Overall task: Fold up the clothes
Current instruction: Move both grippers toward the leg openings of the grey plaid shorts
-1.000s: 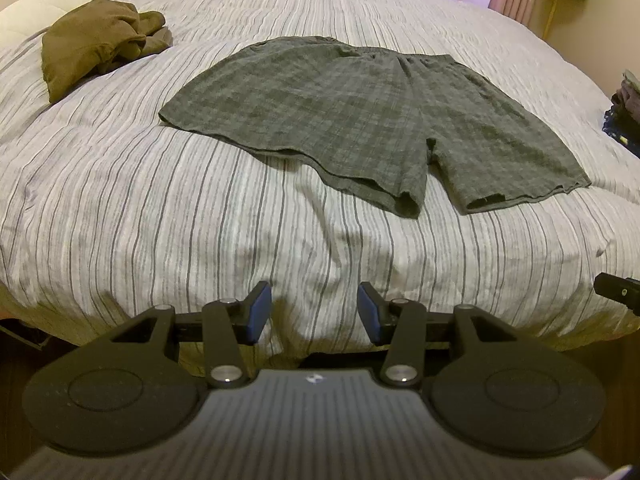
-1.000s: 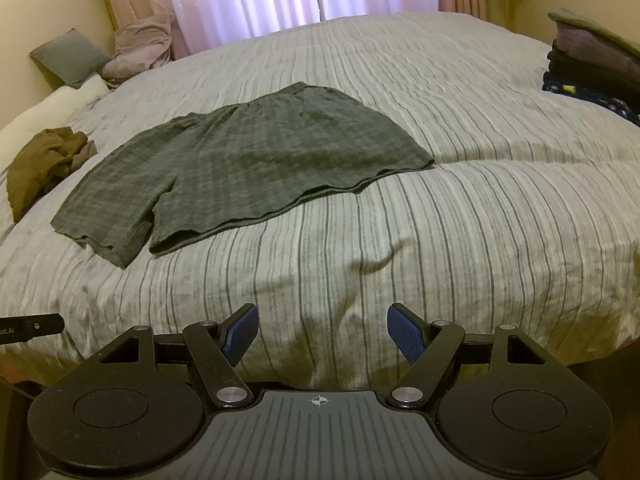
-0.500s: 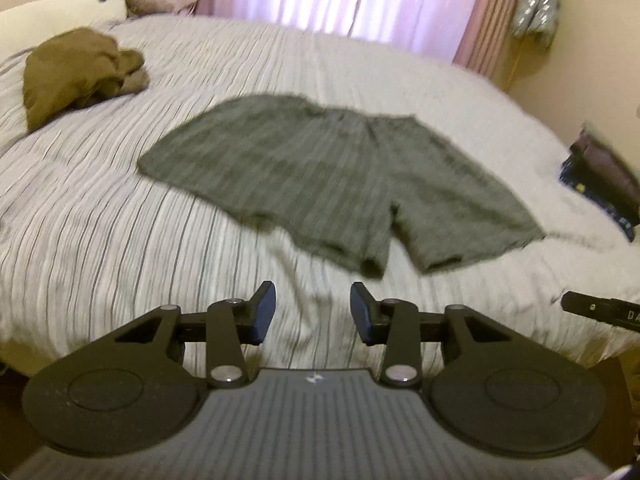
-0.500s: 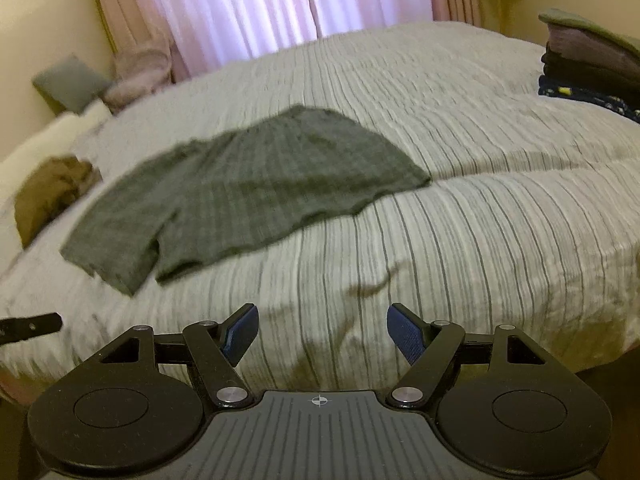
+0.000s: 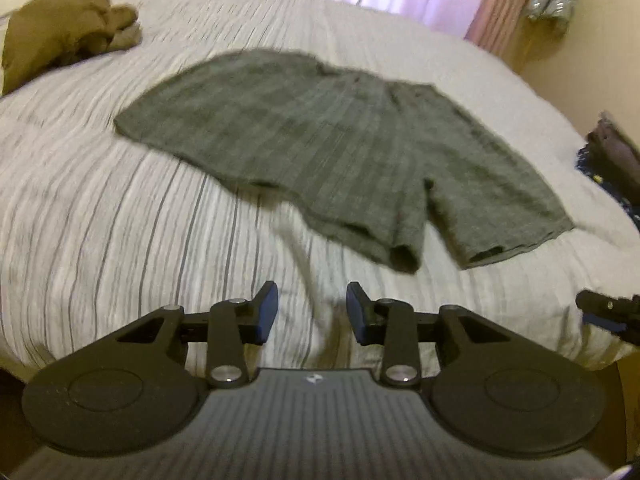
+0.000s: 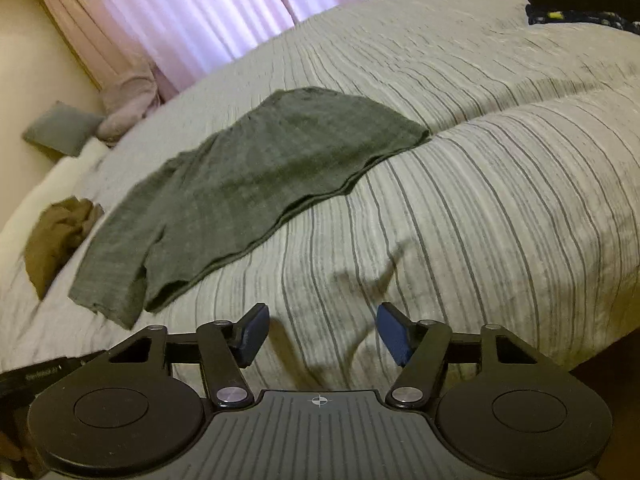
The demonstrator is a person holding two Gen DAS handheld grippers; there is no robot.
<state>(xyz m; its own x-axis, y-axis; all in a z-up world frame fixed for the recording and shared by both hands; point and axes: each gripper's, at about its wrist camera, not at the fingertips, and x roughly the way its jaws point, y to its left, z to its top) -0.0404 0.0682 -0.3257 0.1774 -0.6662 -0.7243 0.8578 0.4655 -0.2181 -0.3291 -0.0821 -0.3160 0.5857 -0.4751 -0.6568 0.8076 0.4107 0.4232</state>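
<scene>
Your left gripper (image 5: 312,312) and right gripper (image 6: 322,334), both empty and closing, hover short of the shorts (image 5: 340,148), which lie flat and unfolded on the bed (image 5: 120,232).

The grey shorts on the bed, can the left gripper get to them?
Probably yes. Only bare striped bedspread lies between the left gripper and the grey shorts; its closing jaws hold nothing.

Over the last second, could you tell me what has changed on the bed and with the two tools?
Both tools drew nearer the grey shorts. The left tool and right tool are closing their jaws on nothing. The shorts, the brown garment and the striped duvet stayed put.
</scene>
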